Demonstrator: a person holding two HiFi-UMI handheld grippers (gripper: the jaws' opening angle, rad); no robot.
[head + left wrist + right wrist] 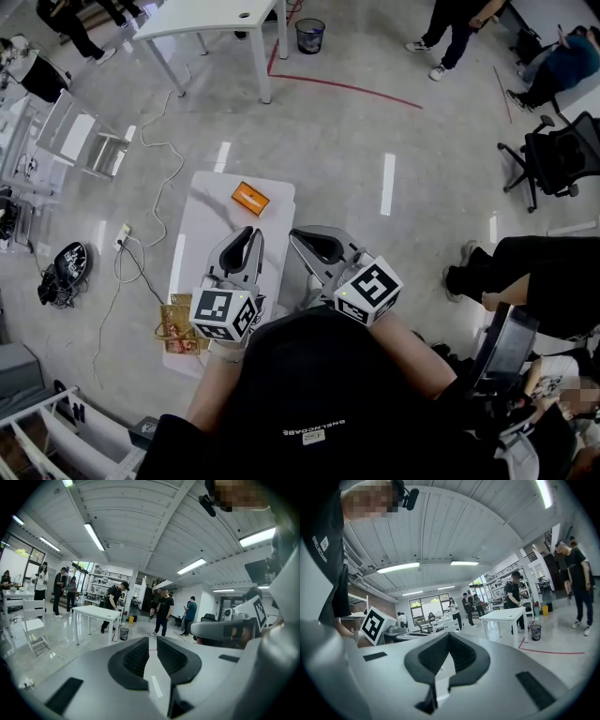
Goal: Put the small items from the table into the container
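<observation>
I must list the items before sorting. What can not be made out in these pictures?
- Head view: the container, partly covered by the left gripper; contents unclear.
- Head view: near end of the table, hidden by the person's head.
- Head view: the orange item, too small to identify.
- Gripper views: room only, no table.

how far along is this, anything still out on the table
Done: cannot tell, since the inside of the gold container is not visible. In hand: nothing. The left gripper has its fingers slightly apart and empty, and the right gripper has them together, also empty. Left: the orange item lies on the white table, not yet picked up.
</observation>
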